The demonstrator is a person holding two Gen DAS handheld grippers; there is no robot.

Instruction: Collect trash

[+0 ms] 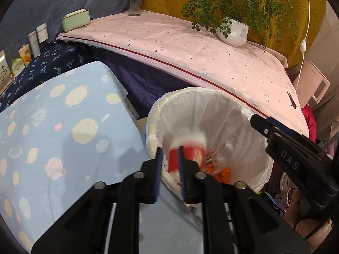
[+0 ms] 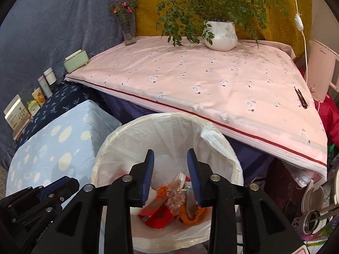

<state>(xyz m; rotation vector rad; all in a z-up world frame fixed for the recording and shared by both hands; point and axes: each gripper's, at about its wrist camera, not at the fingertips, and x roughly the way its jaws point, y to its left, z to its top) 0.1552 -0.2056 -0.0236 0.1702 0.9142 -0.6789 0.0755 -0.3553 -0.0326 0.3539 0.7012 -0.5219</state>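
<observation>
A white bin [image 1: 211, 105] lined with a plastic bag stands below both grippers. In the left wrist view my left gripper [image 1: 169, 150] hangs over the bin's near rim with its blue pads a little apart. A blurred red and white packet [image 1: 190, 148] is just past the pads inside the bin, and I see no pad pressing on it. My right gripper [image 2: 170, 151] is open over the bin [image 2: 127, 139] with nothing between its fingers. Below it lie a red packet [image 2: 156, 213], an orange wrapper [image 2: 190, 213] and a crumpled pinkish scrap [image 2: 175, 194].
A table under a pink cloth [image 2: 211, 74] rises behind the bin, bearing a potted plant [image 2: 221, 35], a glass vase [image 2: 128, 31] and a black clip [image 2: 300, 97]. A blue planet-print surface [image 1: 53, 137] lies left of the bin. Clutter and a metal can [image 2: 311, 220] sit at right.
</observation>
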